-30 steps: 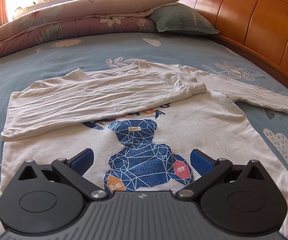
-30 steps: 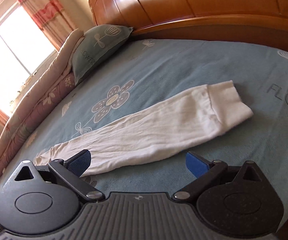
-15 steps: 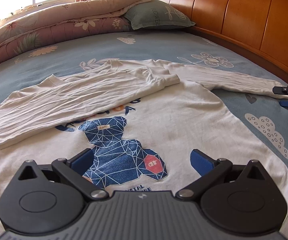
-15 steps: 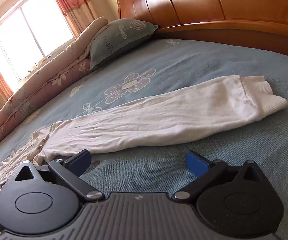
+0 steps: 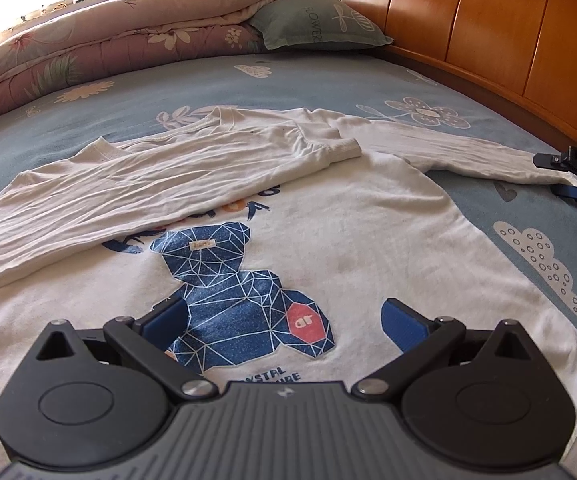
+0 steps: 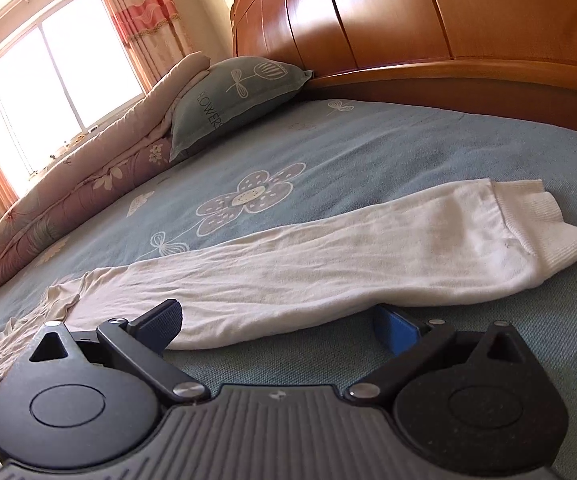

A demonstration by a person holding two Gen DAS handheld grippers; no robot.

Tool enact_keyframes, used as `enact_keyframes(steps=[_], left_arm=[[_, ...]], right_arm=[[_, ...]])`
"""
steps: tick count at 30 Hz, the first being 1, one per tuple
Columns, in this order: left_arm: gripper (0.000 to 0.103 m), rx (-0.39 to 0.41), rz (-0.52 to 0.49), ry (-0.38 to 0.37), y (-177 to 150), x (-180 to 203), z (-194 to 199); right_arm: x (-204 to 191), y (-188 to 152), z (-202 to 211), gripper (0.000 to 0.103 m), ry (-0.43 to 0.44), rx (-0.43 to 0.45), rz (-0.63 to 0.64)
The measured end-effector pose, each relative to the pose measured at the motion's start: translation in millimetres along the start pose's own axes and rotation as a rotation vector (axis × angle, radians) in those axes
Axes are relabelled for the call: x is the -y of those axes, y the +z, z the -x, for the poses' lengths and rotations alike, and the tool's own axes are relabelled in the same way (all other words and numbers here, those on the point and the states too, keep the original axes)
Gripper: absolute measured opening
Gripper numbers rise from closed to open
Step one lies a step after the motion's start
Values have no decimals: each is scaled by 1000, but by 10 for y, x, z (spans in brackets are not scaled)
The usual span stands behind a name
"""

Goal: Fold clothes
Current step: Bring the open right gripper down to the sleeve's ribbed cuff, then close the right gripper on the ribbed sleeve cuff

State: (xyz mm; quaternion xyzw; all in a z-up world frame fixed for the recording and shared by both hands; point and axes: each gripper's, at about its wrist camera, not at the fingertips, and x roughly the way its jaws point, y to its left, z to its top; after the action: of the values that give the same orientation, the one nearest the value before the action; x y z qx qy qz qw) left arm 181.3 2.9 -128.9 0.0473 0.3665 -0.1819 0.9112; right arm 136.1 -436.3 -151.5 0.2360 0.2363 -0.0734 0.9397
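We see one white shirt (image 5: 352, 240) flat on the bed (image 5: 296, 80), one sleeve (image 5: 136, 188) folded across it. Our left gripper (image 5: 284, 316) and right gripper (image 6: 276, 320) gape wide, holding nothing; the other sleeve (image 6: 328, 264) lies outstretched.

You are facing a bed (image 5: 328, 80) covered in a blue-grey sheet printed with pale flowers and clouds, with a polished wooden headboard (image 5: 488, 32) along its right side. A white long-sleeved shirt (image 5: 368, 248) with a blue geometric bear print lies flat on the sheet; one sleeve is folded across its chest, the other sleeve (image 6: 348, 260) stretches out over the sheet. At the far end rest a folded floral quilt (image 5: 108, 44) and, touching it, a grey-green pillow (image 5: 320, 24).
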Motion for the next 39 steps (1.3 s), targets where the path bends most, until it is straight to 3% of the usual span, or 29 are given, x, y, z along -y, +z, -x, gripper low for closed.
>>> enact_keyframes(steps=[13,16,22,30,39], left_arm=[[102,-7,2,4,-11,-5,-25],[102,-9,-1,7,-8,-8,-40],[102,-1,-2,-1,-5,-27,-6],[102,16,-16,-16,-2,-47,102],[102,13,-91,-91,-59,-43,272]], right_arm=[[103,183,-290,103,-6,80,-122],[43,176,-327,103,-21,79,-89],[85,349,-359,103,21,114,-158],[-297,498,-207,103,107,115,-87],[-1037,617,-276,103,177,54,44]])
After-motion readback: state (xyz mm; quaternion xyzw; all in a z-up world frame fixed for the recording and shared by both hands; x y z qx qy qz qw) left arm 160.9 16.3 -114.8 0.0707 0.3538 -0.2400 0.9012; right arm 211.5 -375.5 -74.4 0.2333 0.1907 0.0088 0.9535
